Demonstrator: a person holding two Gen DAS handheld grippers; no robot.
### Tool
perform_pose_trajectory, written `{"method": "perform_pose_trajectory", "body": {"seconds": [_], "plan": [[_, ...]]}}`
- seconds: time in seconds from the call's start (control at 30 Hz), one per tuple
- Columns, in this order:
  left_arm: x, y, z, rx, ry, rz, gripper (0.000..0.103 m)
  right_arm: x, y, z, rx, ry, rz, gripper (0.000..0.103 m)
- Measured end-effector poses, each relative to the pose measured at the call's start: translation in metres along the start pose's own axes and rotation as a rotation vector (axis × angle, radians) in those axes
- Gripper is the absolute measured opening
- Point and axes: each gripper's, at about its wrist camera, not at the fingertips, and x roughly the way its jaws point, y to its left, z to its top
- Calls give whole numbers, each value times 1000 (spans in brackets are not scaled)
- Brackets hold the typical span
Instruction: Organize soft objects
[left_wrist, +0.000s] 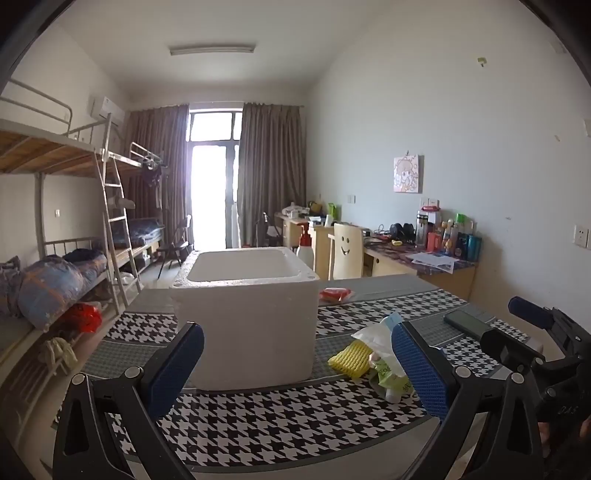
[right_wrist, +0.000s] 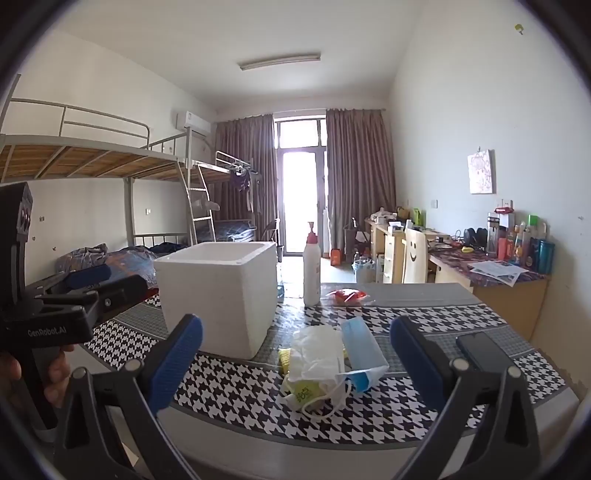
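Right wrist view puts your right claw released, jaws spread wide and empty, hanging over the near edge of the counter. Just beyond it, between the jaws, lies the heap of soft things: a white mask crumpled on top, a blue mask leaning against its right side, a yellow foam net poking out behind, and what may be a green-printed packet underneath, though the folds hide most of it. Your left claw is likewise released and holds nothing, facing the near wall of the white foam box, which stands open-topped just left of the heap. Take the top mask first: come in low, centre the jaws on its bulk rather than its loops, and clench gently so nothing beneath drags along. Keep clear of the phone towards the right edge. Farther back, near the far edge, sit a pump bottle and a red packet.
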Motion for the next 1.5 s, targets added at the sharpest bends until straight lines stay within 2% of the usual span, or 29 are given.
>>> {"method": "perform_pose_trajectory", "body": {"seconds": [0.77, 1.17, 1.5], "plan": [[1, -5, -4, 29, 10, -16, 102, -2, 3, 1, -12, -23, -9, 102], [7, -4, 0, 21, 8, -8, 102, 0, 2, 4, -12, -21, -11, 102], [16, -4, 2, 28, 23, -32, 102, 7, -3, 9, -5, -4, -25, 102]]}}
